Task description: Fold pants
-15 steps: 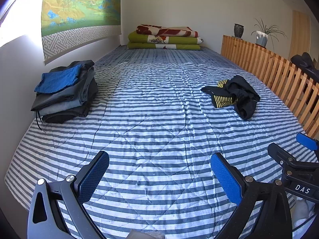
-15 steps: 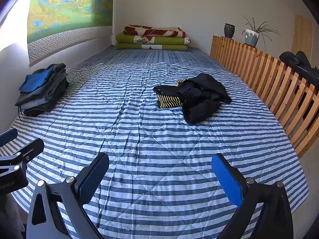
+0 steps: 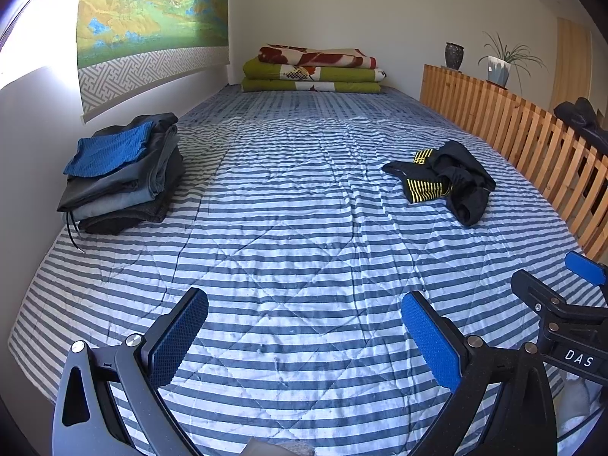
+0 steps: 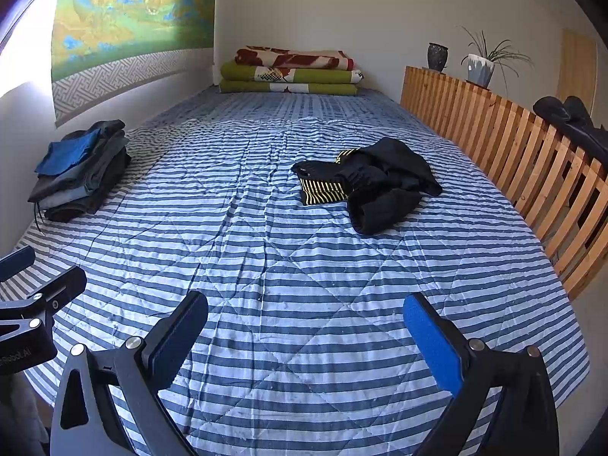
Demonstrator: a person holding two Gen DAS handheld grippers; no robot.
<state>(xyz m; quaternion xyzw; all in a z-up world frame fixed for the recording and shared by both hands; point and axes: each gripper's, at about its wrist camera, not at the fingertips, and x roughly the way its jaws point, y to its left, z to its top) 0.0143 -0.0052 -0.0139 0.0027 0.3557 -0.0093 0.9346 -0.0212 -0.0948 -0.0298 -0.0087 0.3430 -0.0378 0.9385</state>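
Note:
Crumpled black pants [image 3: 459, 182] [image 4: 383, 182] with yellow-striped bands lie on the striped bed [image 3: 288, 228] [image 4: 266, 250], toward the right rail. My left gripper [image 3: 304, 338] hovers open over the bed's near end, nothing between its blue pads. My right gripper [image 4: 306, 338] is open too, well short of the pants. The right gripper's fingers [image 3: 581, 268] show at the right edge of the left wrist view. At the left edge of the right wrist view the left gripper's fingers [image 4: 17, 258] show.
A stack of folded dark and blue clothes [image 3: 121, 174] [image 4: 79, 171] sits by the left wall. Folded green and red blankets [image 3: 311, 70] lie at the bed's far end. A wooden slatted rail [image 3: 532, 152] [image 4: 513, 159] runs along the right, with dark cloth [image 4: 573, 121] draped on it.
Both grippers have shifted only slightly; the view is nearly unchanged. The pants and the folded stack have not moved.

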